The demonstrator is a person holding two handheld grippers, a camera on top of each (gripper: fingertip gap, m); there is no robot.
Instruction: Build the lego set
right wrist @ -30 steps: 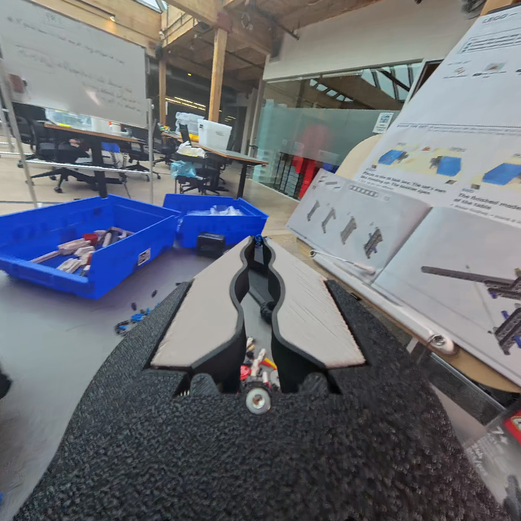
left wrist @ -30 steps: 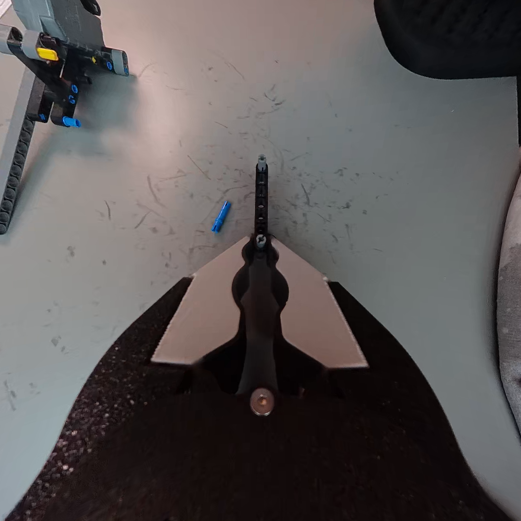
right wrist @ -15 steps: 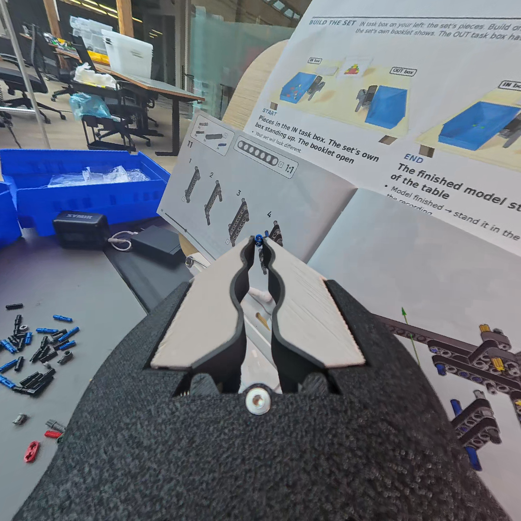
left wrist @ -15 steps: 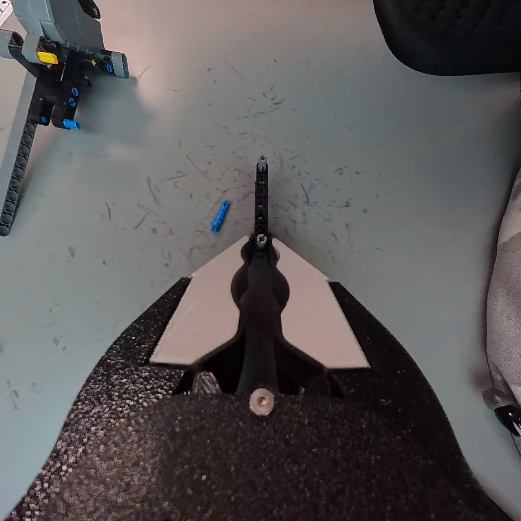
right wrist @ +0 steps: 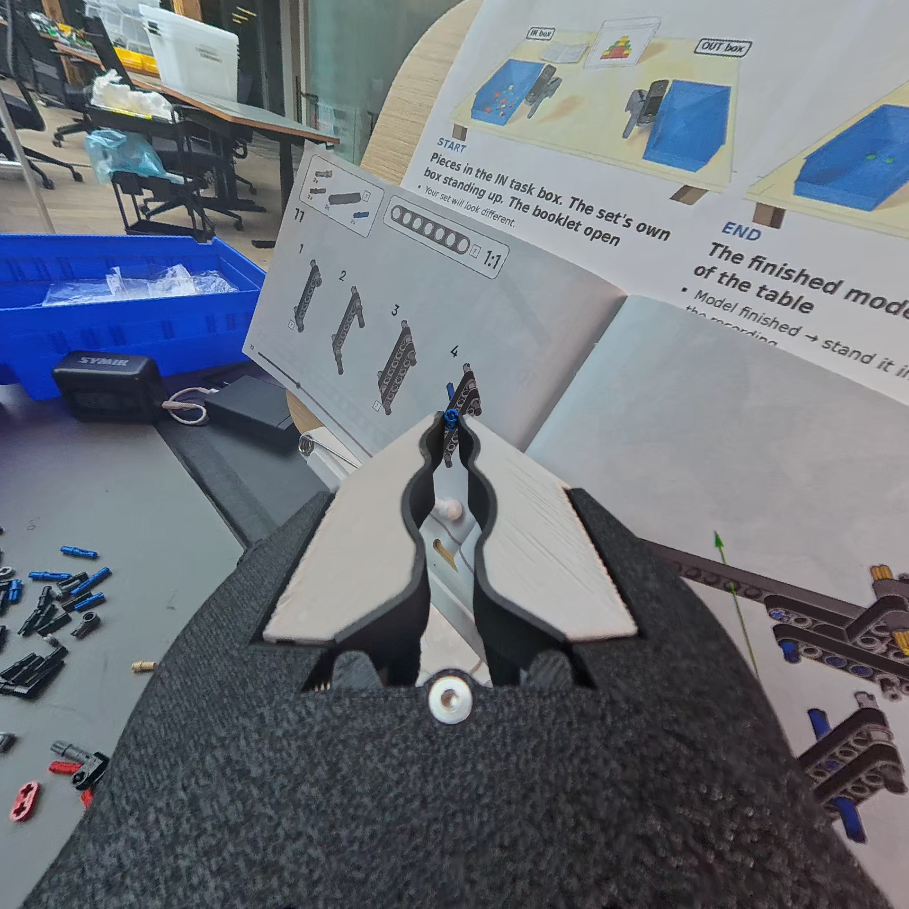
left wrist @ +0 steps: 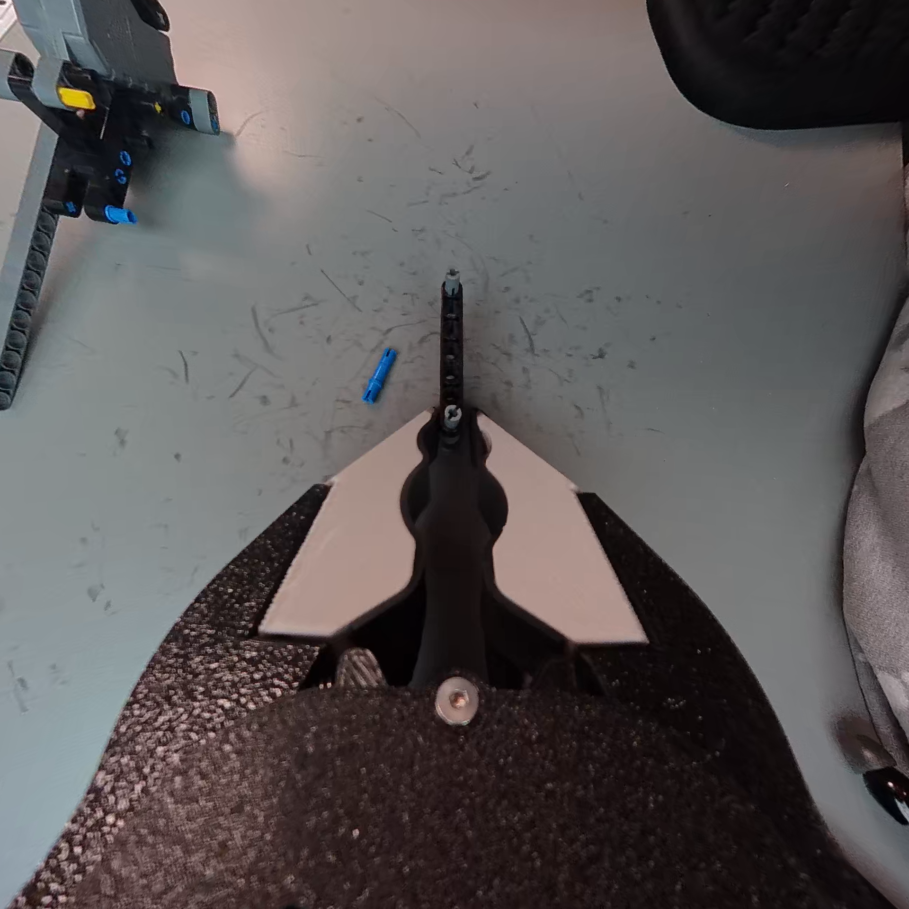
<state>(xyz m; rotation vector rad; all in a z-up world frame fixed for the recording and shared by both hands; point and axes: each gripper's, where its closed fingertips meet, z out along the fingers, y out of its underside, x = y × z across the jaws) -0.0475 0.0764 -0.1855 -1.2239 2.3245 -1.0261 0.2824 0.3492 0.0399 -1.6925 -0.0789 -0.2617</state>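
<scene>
My left gripper (left wrist: 452, 418) is shut on a black holed beam (left wrist: 451, 339) with grey pins at both ends, held just above the grey table. A loose blue pin (left wrist: 378, 375) lies on the table left of the beam. A partly built black and grey model (left wrist: 93, 113) lies at the far left. My right gripper (right wrist: 450, 418) is shut on a small blue pin (right wrist: 450, 416), held up in front of the open instruction booklet (right wrist: 408, 315).
Loose black, blue and red pieces (right wrist: 54, 615) are scattered on the table at the left. A blue bin (right wrist: 98, 305) and a black box (right wrist: 106, 386) stand behind them. A printed task sheet (right wrist: 688, 147) stands above the booklet. A dark chair (left wrist: 787, 54) is at the top right. There is about 50 cm between the tips of the two grippers.
My right gripper has swung right and down from facing the blue bins to facing the booklet, still holding the blue pin. My left gripper has barely moved.
</scene>
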